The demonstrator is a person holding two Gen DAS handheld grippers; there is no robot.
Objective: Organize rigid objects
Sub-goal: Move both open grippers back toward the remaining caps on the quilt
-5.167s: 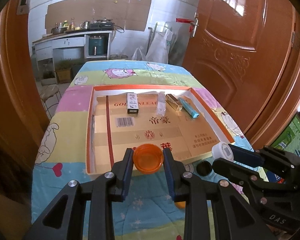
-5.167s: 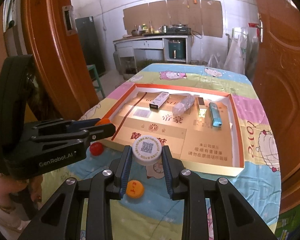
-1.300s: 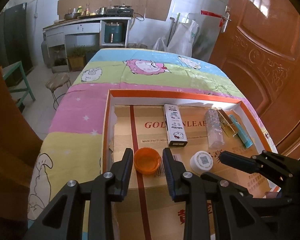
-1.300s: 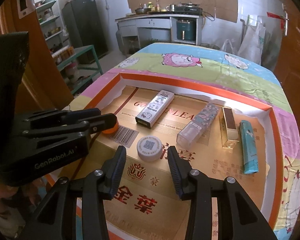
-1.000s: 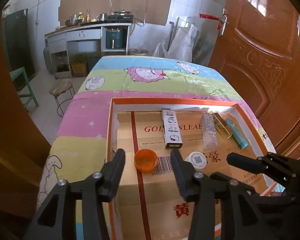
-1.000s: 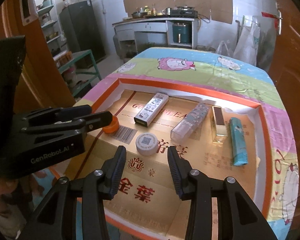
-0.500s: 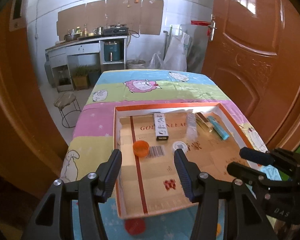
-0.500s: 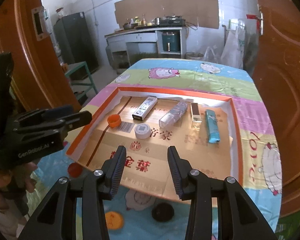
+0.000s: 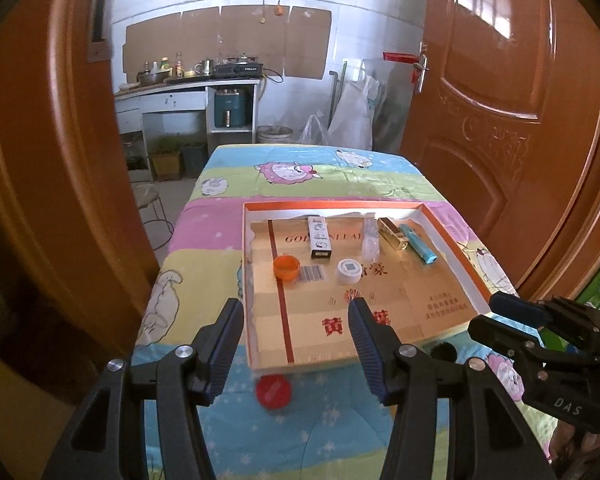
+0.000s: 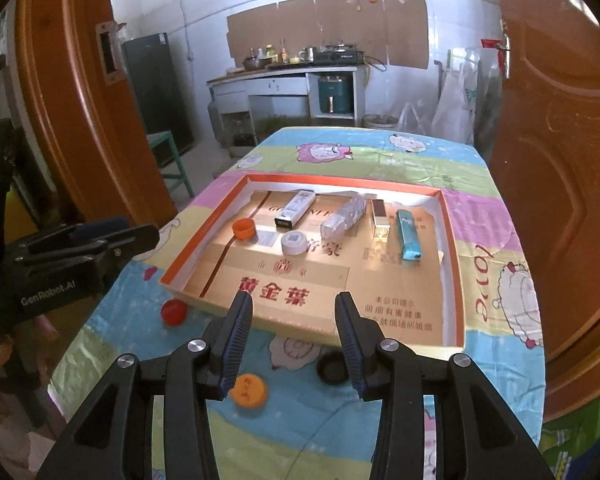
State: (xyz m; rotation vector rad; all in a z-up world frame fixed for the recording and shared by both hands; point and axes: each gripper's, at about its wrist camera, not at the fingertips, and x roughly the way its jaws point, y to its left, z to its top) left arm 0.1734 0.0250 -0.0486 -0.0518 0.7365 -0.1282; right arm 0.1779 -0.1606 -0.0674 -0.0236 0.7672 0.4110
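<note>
lids (image 10: 293,243): 5 | boxes (image 10: 295,209): 3 | tube (image 10: 344,213): 1 | tray (image 10: 450,236): 1

Both wrist views from above, facing the shared tray (image 9: 452,248) (image 10: 450,232).

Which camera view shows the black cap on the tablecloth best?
The right wrist view: the black cap lies whole on the cloth, in front of the box, between the right gripper's fingers. In the left wrist view, the cap is half hidden behind gripper fingers.
</note>
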